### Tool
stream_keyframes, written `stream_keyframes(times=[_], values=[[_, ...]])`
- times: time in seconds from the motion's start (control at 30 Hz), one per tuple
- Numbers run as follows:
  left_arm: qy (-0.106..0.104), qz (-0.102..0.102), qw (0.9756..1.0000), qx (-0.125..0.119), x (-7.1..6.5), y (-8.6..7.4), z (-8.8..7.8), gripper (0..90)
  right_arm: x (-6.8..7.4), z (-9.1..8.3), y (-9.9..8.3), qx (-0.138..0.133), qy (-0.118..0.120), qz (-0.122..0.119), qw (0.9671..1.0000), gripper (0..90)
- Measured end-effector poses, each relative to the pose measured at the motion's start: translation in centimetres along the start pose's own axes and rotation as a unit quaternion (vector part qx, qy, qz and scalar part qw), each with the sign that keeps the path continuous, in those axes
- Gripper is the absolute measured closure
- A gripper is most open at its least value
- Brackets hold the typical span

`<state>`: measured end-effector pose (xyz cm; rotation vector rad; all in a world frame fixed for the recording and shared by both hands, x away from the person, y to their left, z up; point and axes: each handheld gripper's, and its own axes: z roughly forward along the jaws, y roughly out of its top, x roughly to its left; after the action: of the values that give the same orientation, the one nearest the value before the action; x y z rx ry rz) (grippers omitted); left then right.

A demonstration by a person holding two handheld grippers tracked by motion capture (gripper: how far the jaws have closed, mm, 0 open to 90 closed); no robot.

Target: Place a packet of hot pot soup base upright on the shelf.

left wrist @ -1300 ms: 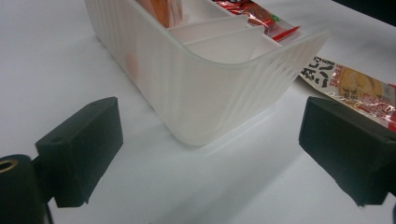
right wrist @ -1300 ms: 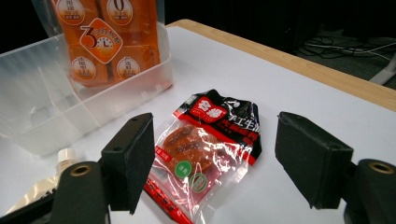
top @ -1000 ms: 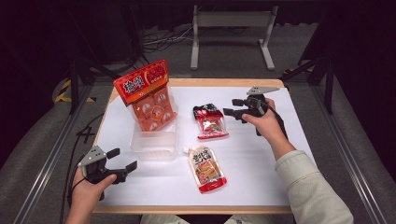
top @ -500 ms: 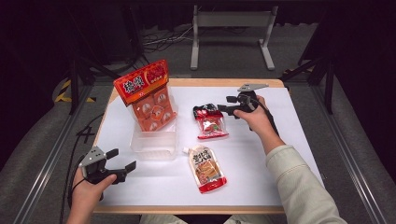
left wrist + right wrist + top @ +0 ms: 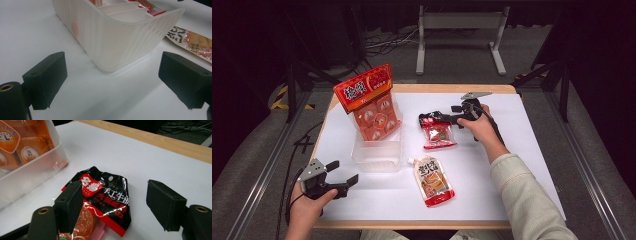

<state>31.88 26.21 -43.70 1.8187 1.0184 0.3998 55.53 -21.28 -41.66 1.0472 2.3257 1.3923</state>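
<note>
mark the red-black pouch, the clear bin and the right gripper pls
red-black pouch (image 5: pixel 110 195), right gripper view, on its black printed top part.
clear bin (image 5: pixel 377 159), high view, on its near wall.
right gripper (image 5: pixel 113 202), right gripper view, midway between its open jaws, over the pouch's top.

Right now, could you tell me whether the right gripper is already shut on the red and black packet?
No, the right gripper is open, its jaws apart over the red and black packet.

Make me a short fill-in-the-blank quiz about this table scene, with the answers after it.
1. The right tongs reach for the red and ____ pouch.
2. The left tongs are ____, holding nothing.
3. The orange snack bag stands in the clear ____.
4. The beige spouted pouch lies ____ on the table.

Answers: black; open; bin; flat
</note>
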Motion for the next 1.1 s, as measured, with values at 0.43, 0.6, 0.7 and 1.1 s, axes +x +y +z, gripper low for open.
stream_keyframes(times=[0.43, 0.6, 0.7, 1.1], values=[[0.004, 0.0, 1.0, 0.001, -0.5, -0.6, -0.7, 8.9, -0.1, 3.1, -0.7, 0.037, -0.006, 0.03, 0.9988, 28.9], [0.007, 0.001, 1.0, 0.001, -0.6, -0.8, -0.9, 8.9, -0.4, 3.7, -1.2, 0.036, -0.001, 0.051, 0.998, 29.4], [0.005, -0.001, 1.0, 0.001, -0.8, -0.9, -0.8, 8.9, -0.4, 3.8, -1.1, 0.03, -0.003, 0.056, 0.998, 29.4], [0.004, 0.005, 1.0, -0.007, -1.0, -0.9, -1.1, 8.7, 0.6, 5.3, 0.2, 0.086, -0.008, 0.039, 0.9955, 28.6]])
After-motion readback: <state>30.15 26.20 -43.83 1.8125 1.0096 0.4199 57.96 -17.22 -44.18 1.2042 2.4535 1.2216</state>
